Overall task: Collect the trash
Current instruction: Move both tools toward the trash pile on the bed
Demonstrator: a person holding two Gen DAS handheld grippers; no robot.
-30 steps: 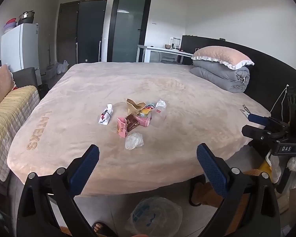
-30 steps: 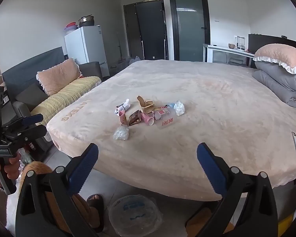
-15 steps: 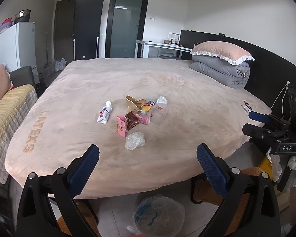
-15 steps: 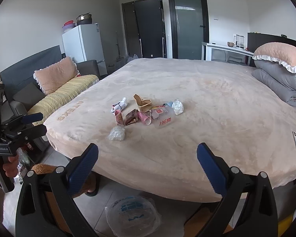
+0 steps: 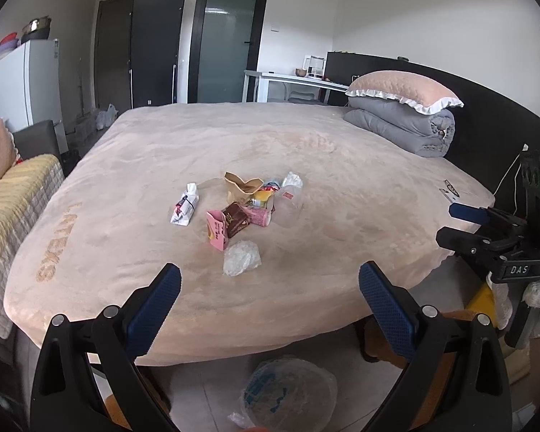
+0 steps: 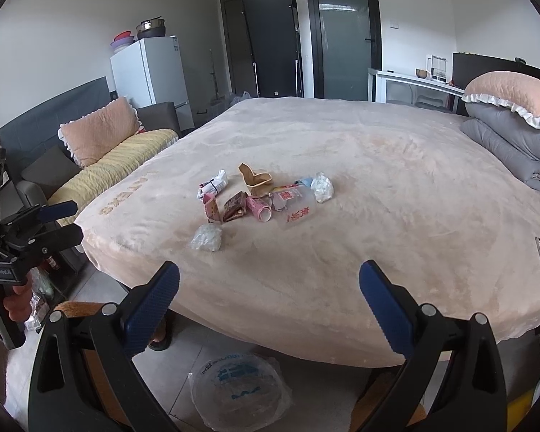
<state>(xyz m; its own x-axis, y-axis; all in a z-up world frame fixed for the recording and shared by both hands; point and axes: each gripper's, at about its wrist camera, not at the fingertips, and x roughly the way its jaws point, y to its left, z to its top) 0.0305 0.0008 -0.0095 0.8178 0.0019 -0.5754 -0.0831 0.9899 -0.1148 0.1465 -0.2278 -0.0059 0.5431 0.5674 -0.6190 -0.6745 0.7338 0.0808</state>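
I hold both tongs spread and empty at the bed's (image 5: 342,165) edge: left tongs (image 5: 270,289), right tongs (image 6: 269,288). The trash pile (image 5: 241,208) lies ahead of both, well beyond the fingertips; a clear plastic bag (image 6: 237,392) sits on the floor below them.

Both wrist cameras are looking from the bed's (image 5: 342,165) foot edge, sharing the central trash pile (image 6: 255,198).
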